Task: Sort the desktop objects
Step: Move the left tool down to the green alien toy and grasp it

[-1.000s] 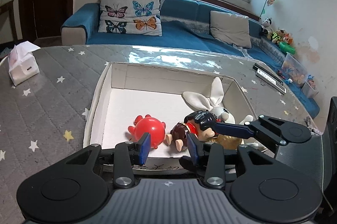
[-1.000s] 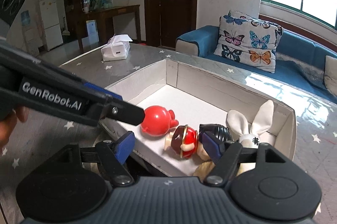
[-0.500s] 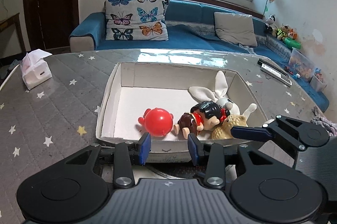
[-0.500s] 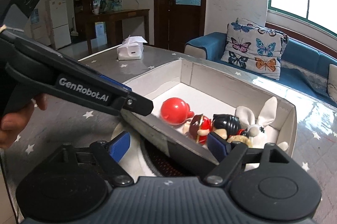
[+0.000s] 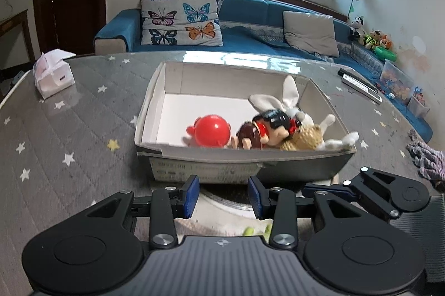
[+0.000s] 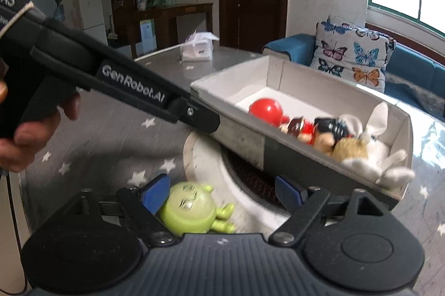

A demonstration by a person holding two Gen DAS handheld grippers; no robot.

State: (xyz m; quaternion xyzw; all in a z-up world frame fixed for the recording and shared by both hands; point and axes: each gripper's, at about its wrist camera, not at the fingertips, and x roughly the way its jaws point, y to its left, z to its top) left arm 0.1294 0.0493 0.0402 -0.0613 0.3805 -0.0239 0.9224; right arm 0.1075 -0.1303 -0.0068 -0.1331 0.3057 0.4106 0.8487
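Left gripper released, empty, near box. Right gripper opening above green toy by table's near edge, pads not pressing.

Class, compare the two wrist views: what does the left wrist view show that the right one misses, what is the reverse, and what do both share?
Only the left wrist view shows the grey cushion and the remote. Only the right wrist view shows the green toy whole, a hand and the fridge. Both show the white box of toys, the tissue pack and the butterfly cushion.
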